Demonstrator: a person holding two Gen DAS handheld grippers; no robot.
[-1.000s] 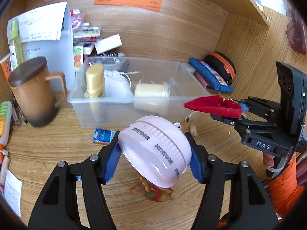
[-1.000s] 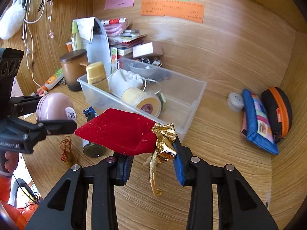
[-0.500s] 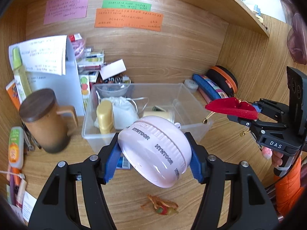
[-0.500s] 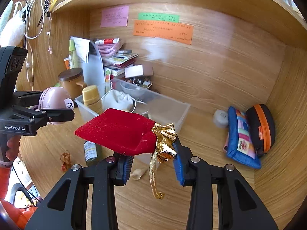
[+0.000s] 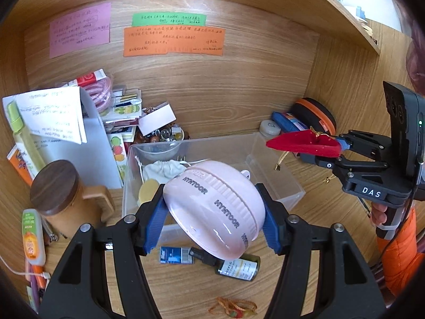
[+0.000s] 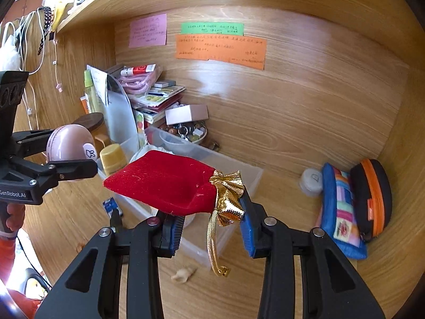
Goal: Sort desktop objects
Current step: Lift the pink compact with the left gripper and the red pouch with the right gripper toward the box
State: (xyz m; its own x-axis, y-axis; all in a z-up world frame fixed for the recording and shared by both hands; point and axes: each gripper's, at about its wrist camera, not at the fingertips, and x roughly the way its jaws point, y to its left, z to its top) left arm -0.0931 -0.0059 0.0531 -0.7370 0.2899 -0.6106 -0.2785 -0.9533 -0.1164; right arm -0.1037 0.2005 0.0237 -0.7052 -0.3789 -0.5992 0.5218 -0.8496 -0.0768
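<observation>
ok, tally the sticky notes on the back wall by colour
pink note: 1
green note: 1
orange note: 1
total: 3

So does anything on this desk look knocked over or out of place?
Yes. A small dark bottle lies on its side on the desk in front of the clear bin, and a loose tangle of orange cord sits nearby.

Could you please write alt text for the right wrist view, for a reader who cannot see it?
The right hand-held gripper holds a red velvet pouch with a gold bow above a clear plastic bin on a wooden desk. At left, the left hand-held gripper grips a pink round case.
</observation>
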